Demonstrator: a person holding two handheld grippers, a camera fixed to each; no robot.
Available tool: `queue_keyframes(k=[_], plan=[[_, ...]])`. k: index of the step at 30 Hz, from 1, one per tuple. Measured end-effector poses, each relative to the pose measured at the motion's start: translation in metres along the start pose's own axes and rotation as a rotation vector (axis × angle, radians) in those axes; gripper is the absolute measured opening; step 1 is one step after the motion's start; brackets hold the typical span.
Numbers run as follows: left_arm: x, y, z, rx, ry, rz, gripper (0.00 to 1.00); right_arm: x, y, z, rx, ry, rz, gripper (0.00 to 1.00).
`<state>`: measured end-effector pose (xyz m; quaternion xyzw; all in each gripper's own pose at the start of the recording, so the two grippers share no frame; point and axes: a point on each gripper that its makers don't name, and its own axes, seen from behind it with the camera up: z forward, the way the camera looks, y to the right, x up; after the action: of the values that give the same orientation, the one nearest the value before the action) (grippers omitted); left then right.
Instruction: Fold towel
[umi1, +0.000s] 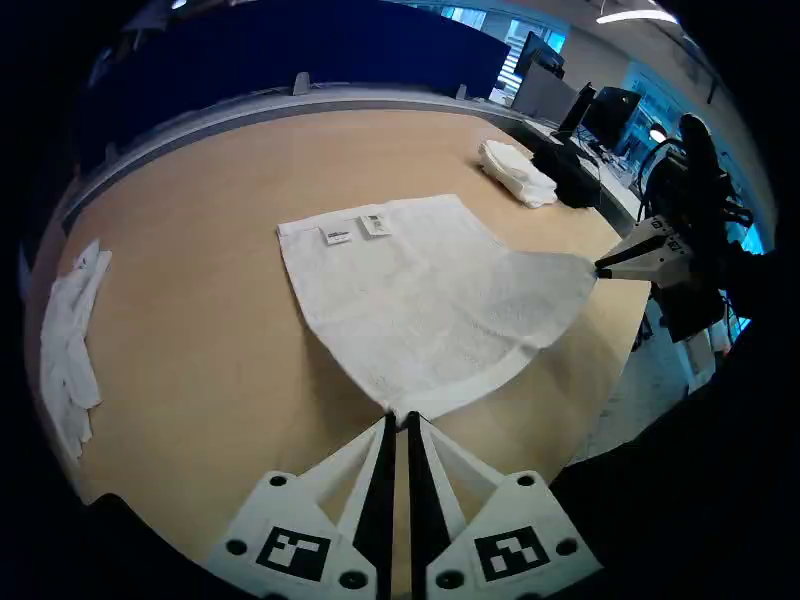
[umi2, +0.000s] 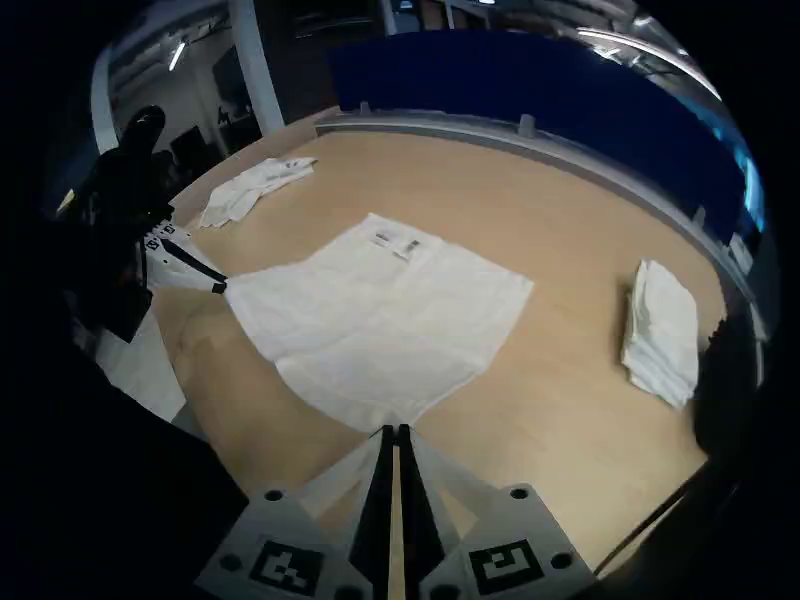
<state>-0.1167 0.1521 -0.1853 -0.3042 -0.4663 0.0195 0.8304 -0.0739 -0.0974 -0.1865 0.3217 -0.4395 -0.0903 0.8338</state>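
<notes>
Left gripper view: left gripper (umi1: 400, 415) and right gripper (umi1: 600, 268) clamp 2 near corners of white terry towel (umi1: 430, 290) stretching toward upper centre.

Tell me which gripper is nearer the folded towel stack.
Right. The right gripper grips a corner of the spread towel on the side toward the folded towel stack; the left gripper grips the corner farther away.

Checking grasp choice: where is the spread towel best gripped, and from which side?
Take the towel by its two near corners, from the near side: it lies flat, so corners pinch easiest. The left hand-held gripper and right hand-held gripper pinch them.
</notes>
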Motion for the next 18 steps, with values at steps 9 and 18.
queue_keyframes(k=[9, 18], plan=[[0.026, 0.001, -0.014, -0.014, 0.019, -0.059, 0.08, 0.032, 0.005, -0.005, -0.003, 0.047, 0.001, 0.04], [0.056, -0.013, -0.023, -0.012, 0.028, -0.161, 0.08, 0.061, 0.023, -0.009, -0.016, 0.082, 0.017, 0.04]])
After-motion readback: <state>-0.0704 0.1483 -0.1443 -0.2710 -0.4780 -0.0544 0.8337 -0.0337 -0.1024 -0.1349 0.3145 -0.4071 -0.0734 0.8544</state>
